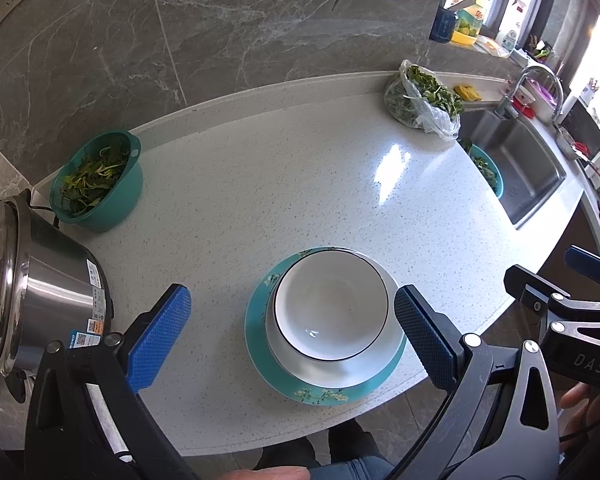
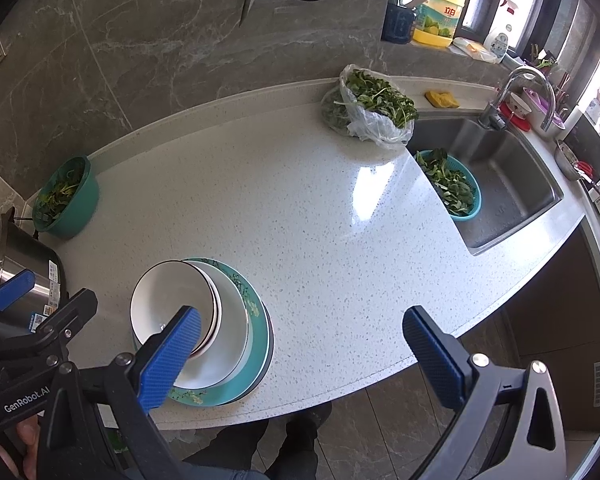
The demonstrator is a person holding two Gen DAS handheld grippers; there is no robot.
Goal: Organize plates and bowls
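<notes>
Lower left of the frame: steel pot [image 1: 32, 292], green basin [image 1: 100, 182] of leaves behind it. Left tongs [image 1: 292, 336] gape wide, empty, straddling the stack at lower centre: white bowl [image 1: 332, 304] nested on a white plate [image 1: 340, 368] on a teal plate [image 1: 260, 360], near the worktop [image 1: 300, 184] front edge. Right tongs [image 2: 300, 360] also spread, empty, beside the stack. Glazed ceramic: judged rigid, slippery, breakable; pinch the bowl's rim.
</notes>
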